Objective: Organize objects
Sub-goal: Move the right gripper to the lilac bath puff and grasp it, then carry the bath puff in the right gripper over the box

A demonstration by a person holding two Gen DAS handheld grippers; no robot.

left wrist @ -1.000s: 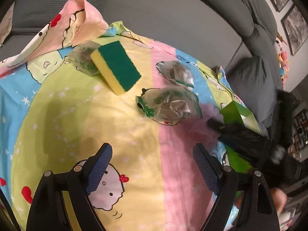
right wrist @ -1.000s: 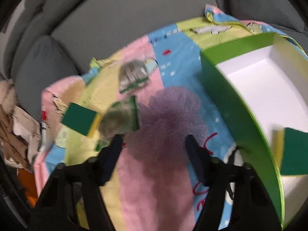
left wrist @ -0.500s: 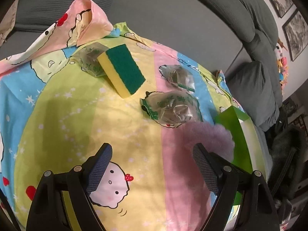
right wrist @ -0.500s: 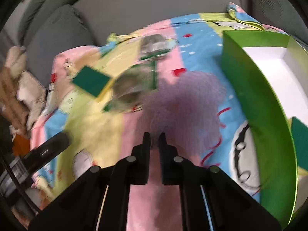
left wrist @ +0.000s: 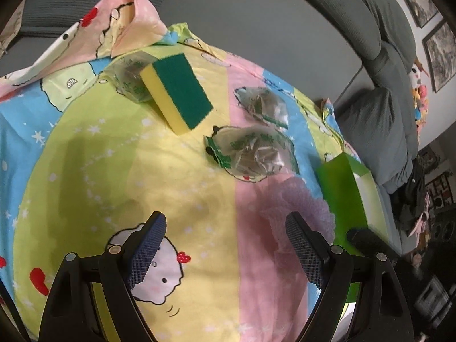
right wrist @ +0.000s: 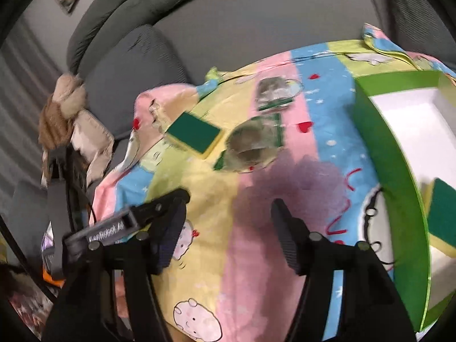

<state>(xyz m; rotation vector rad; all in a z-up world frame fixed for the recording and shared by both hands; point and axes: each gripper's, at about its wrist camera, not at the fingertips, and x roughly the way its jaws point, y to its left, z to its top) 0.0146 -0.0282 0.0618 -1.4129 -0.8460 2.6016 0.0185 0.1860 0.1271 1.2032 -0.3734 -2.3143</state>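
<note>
A yellow sponge with a green top [left wrist: 176, 94] lies on the cartoon-print sheet [left wrist: 94, 154], leaning on a clear bag of dried stuff [left wrist: 128, 77]. Two more such bags [left wrist: 262, 102] [left wrist: 250, 154] lie to its right. A purple mesh pouf [left wrist: 302, 202] sits beside the green box [left wrist: 342, 188]. My left gripper [left wrist: 225, 228] hovers open over the sheet, holding nothing. In the right wrist view my right gripper [right wrist: 228, 222] is opening, with nothing gripped. The pouf [right wrist: 299, 182] lies on the sheet just past its right fingertip. The sponge [right wrist: 193, 135] and bags [right wrist: 253, 142] lie farther off.
The green box [right wrist: 390, 156] has a white inside holding a second sponge [right wrist: 444, 213]. A grey sofa back [right wrist: 256, 22] and cushion [right wrist: 128, 65] rise behind the sheet. A plush toy [right wrist: 62, 114] sits at the left. One of the left gripper's fingers [right wrist: 128, 222] reaches in low left.
The right gripper closed to shut half a second ago and now stands apart again. Its view swung left and up. The left gripper stayed still and open.
</note>
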